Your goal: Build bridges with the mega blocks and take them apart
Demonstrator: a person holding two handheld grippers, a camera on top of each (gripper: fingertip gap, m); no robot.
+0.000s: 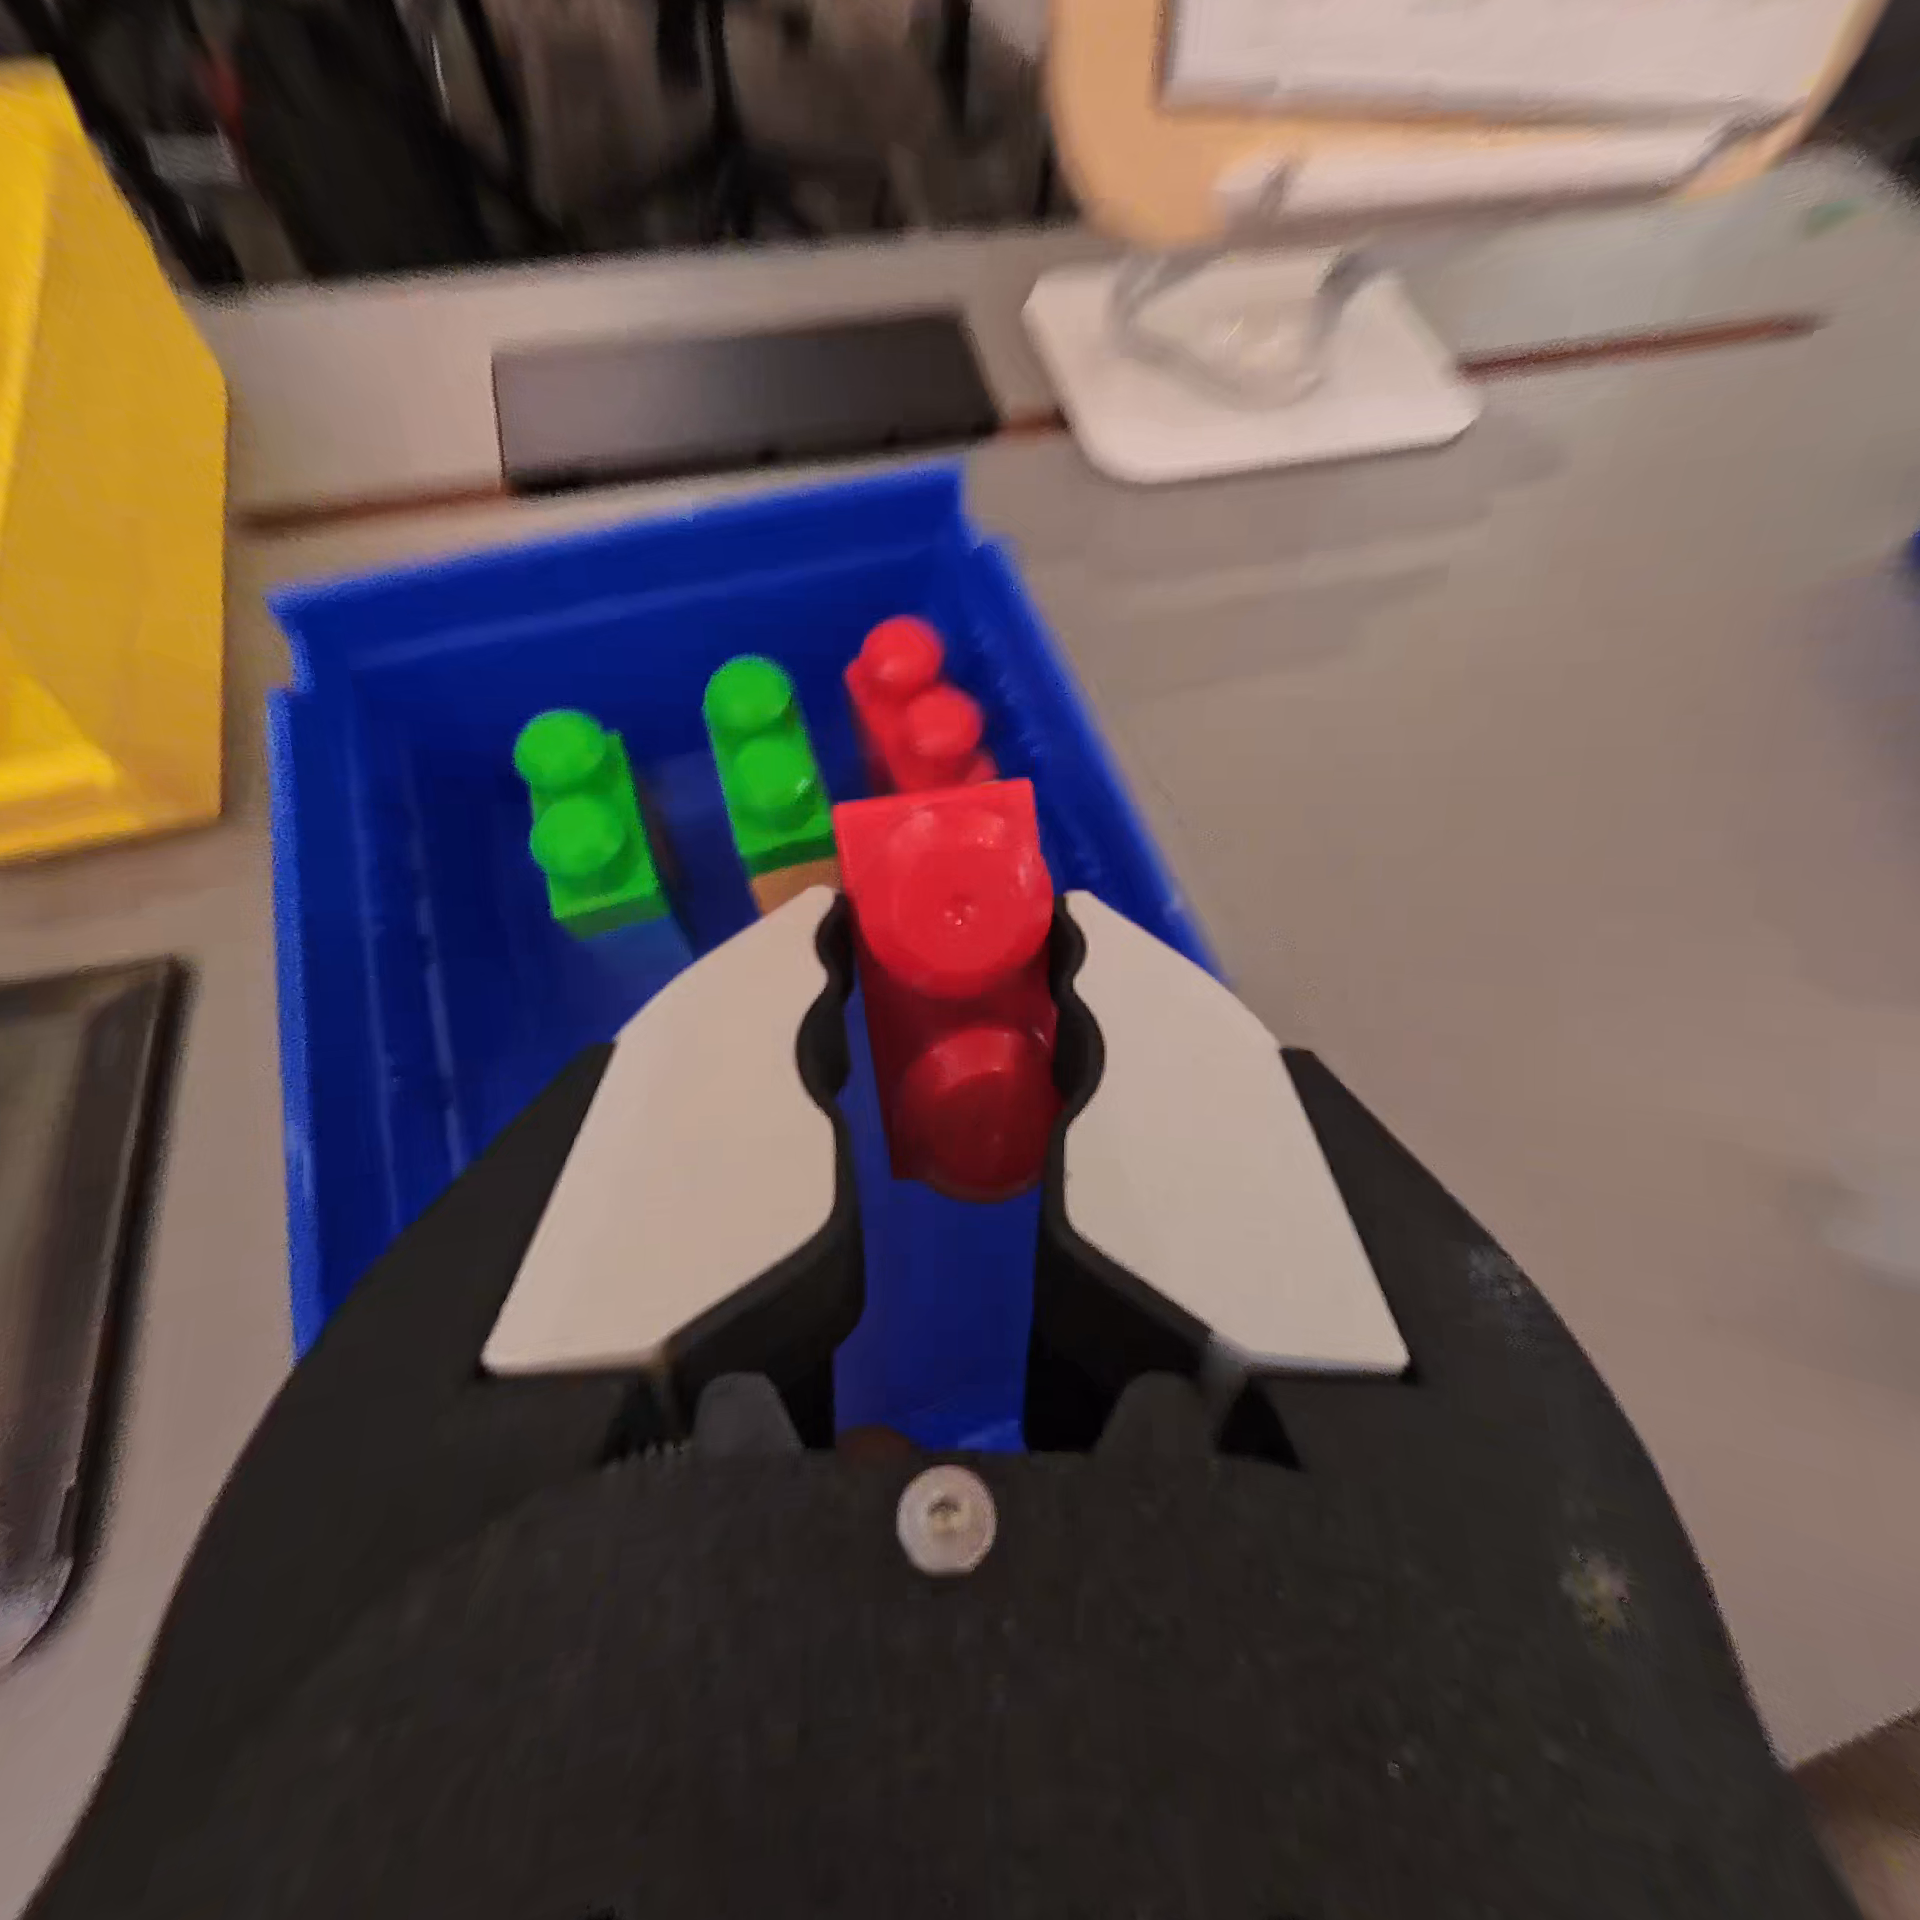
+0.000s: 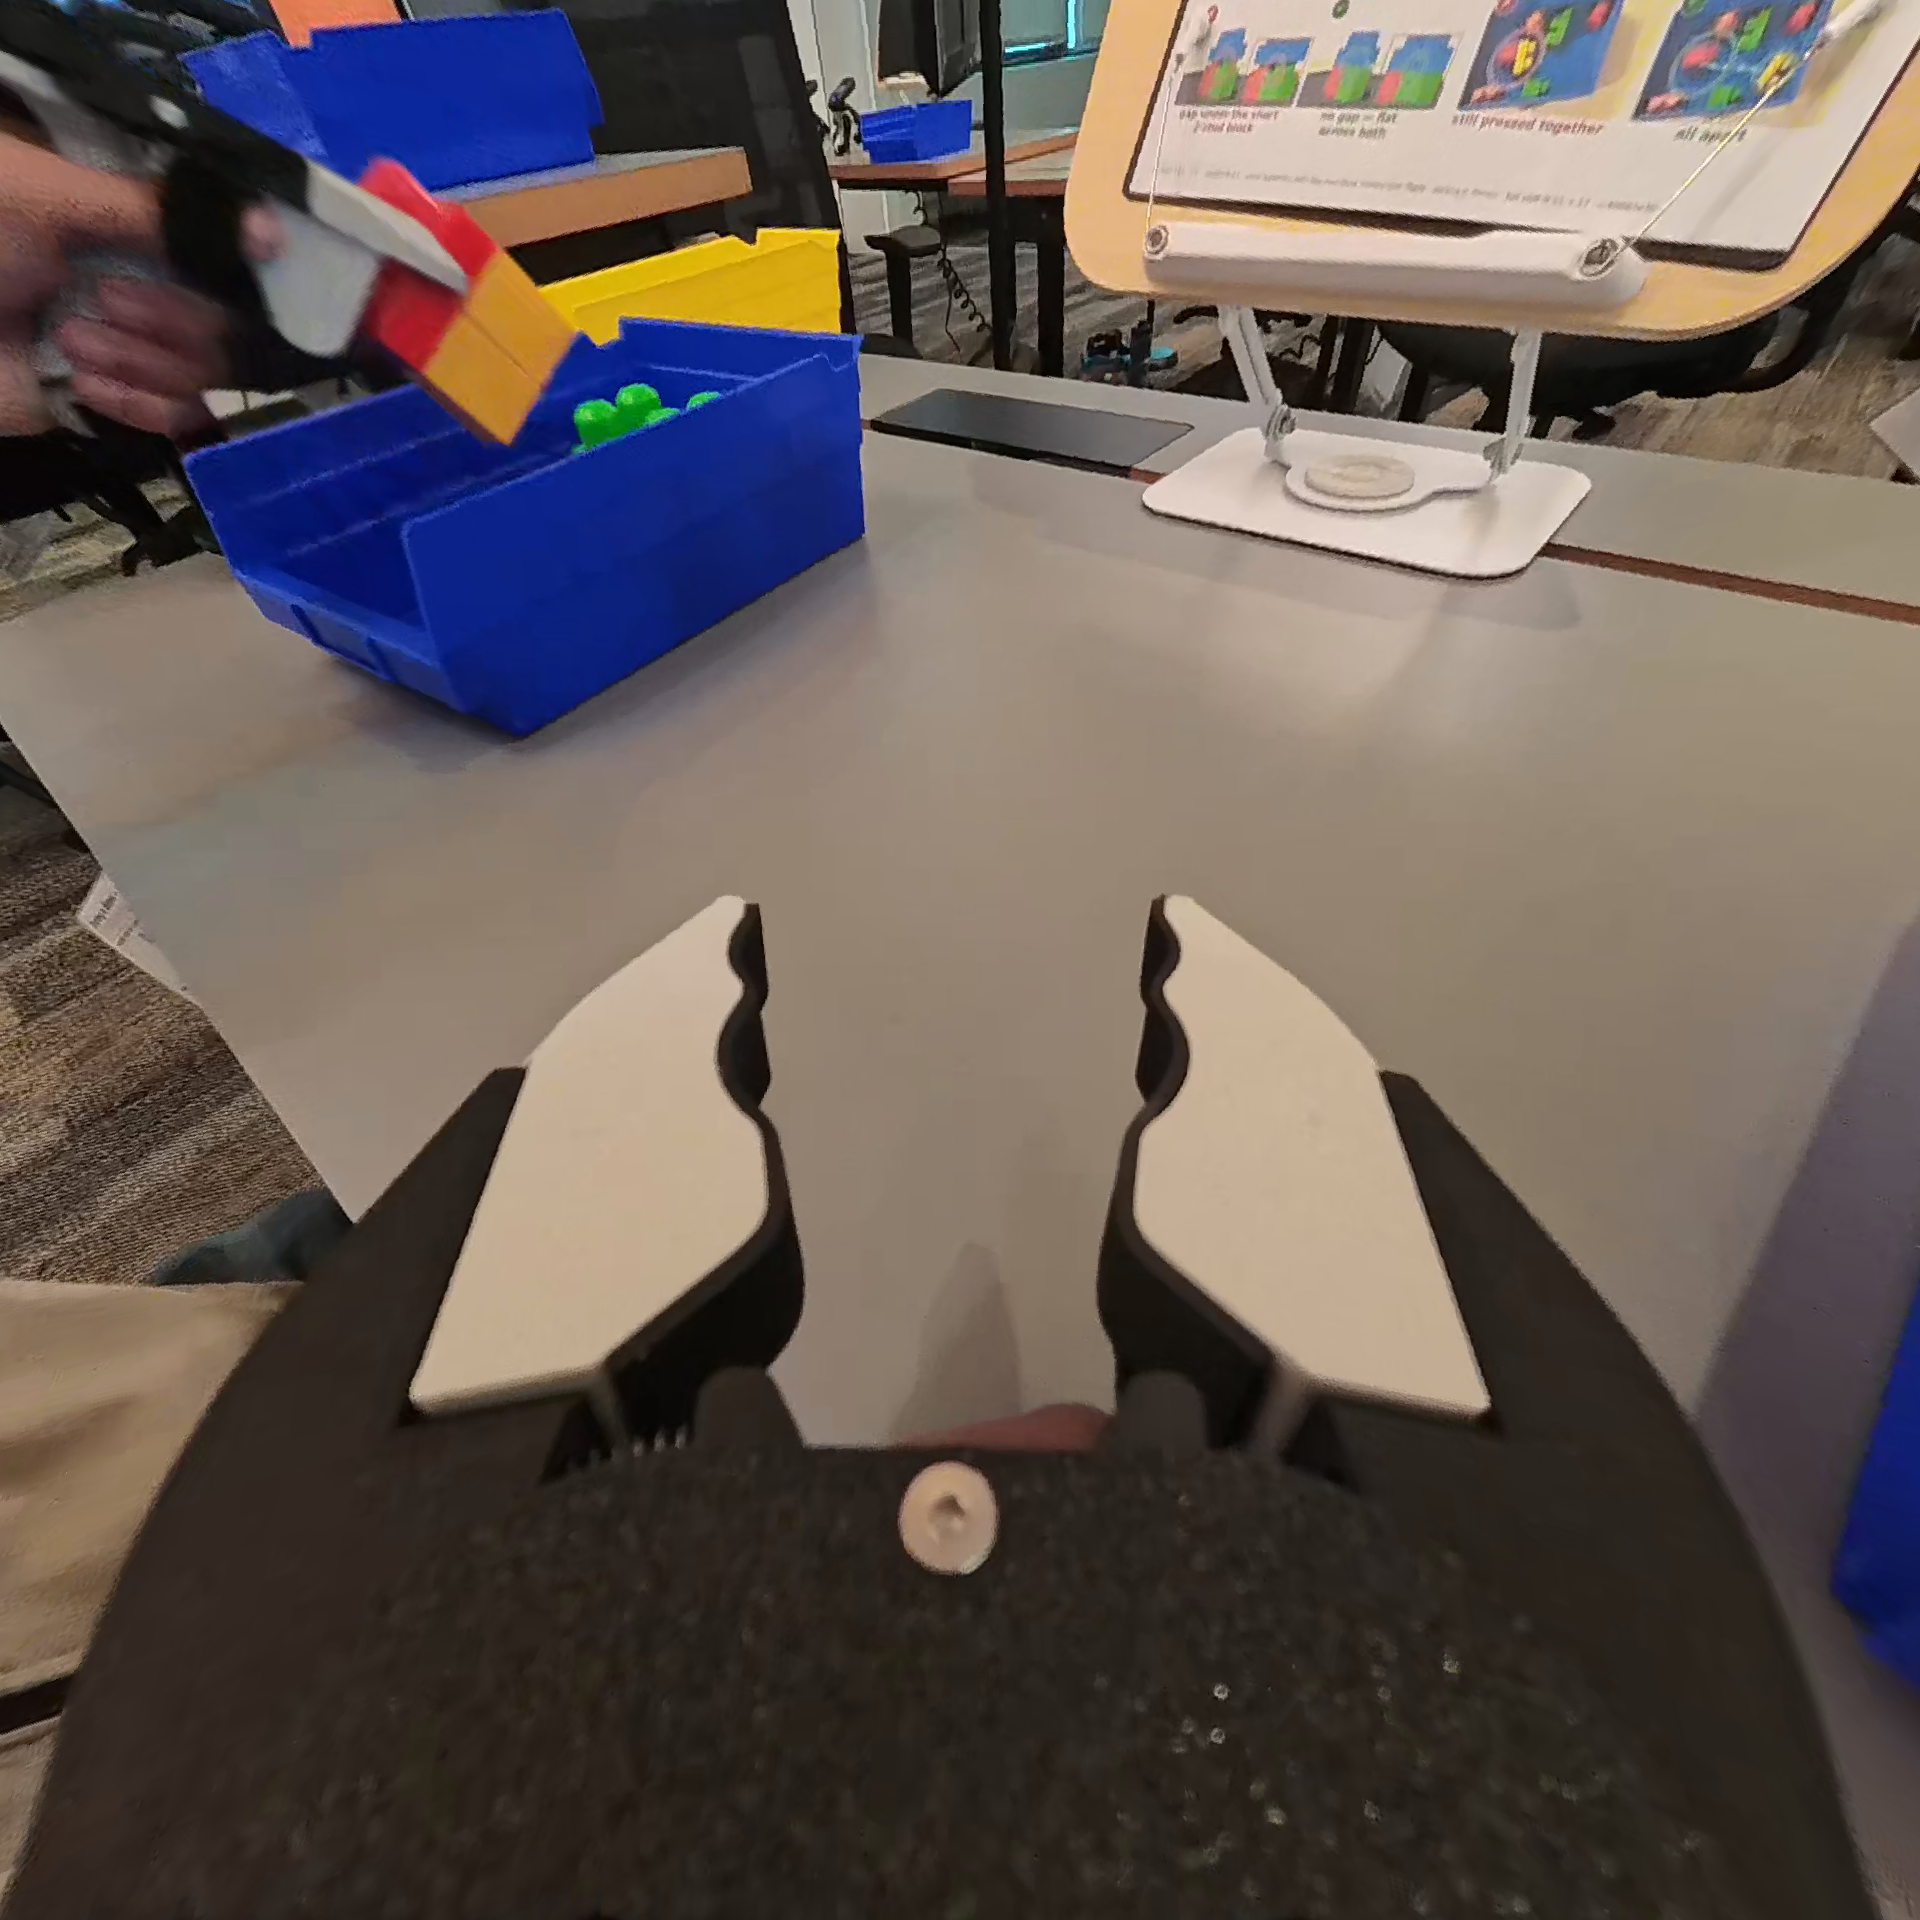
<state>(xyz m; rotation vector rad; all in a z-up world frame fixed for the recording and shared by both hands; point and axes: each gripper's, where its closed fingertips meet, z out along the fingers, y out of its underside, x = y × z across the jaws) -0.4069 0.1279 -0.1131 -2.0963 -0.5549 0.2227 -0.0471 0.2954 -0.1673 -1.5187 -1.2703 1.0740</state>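
Left wrist view: left gripper [image 1: 951,904] clamped on a red block [image 1: 951,987] above the blue bin [image 1: 623,582], green blocks [image 1: 582,821] below. Could snag the bin's near wall if lowered carelessly (blurred frame).

Right wrist view: right gripper [image 2: 954,914] spread wide, empty, over bare grey table [image 2: 1039,727]; ample room, bin well left.

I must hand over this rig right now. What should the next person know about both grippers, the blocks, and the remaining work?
Left gripper: shut on a red block, held above the blue bin; the right wrist view shows an orange block stuck under it.
Right gripper: open, empty, over the bare grey table.
In the bin: two green blocks and one more red block.
Done: no bridge stands on the table.
Left: judging by this, building the bridges and taking them apart again.
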